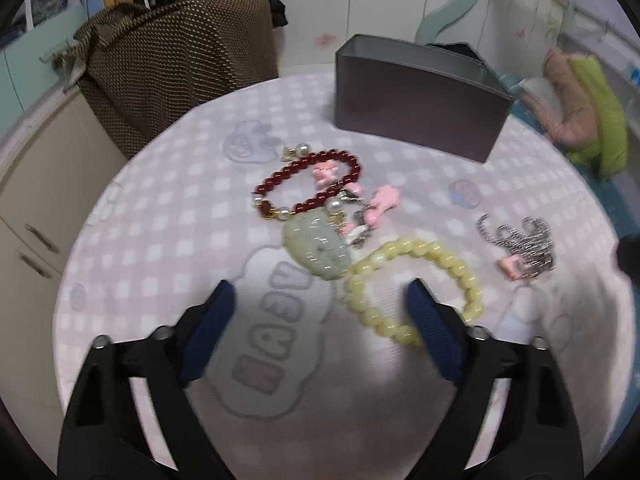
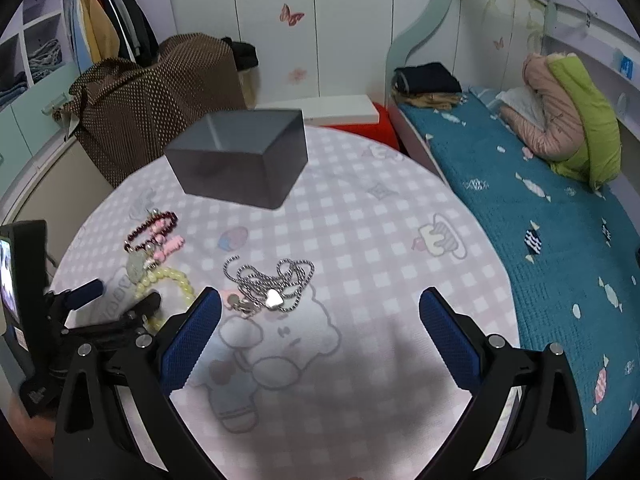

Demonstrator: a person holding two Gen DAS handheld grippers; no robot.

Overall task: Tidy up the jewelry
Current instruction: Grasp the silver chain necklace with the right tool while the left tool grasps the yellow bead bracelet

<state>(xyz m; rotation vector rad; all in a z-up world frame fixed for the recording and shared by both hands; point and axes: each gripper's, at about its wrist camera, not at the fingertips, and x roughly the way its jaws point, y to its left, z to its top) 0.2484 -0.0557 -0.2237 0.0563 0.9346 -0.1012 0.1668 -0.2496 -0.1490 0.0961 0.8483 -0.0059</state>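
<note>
The left gripper (image 1: 320,304) hovers low over the round desk with the pink checked cloth (image 1: 160,216), its blue fingers (image 1: 218,320) spread wide and holding nothing. It looks ready to pick up the pale yellow bead bracelet (image 1: 416,284), which lies flat just in front; one fingertip seems to sit over the ring's near side. The right gripper (image 2: 320,304) is wide open and empty too. It points at the tangled silver chain necklace with a small heart charm (image 2: 272,284), a loose heap with no clear long side. A little further lies the flat pale green jade pendant (image 1: 316,248), its long way slanting from far left to near right, touching the yellow beads. Behind it the dark red bead bracelet (image 1: 308,184) and some pink charms (image 1: 382,204) lie piled together. Farthest stands the open dark grey box (image 1: 416,108), well apart from the jewelry, likely where everything should go.
</note>
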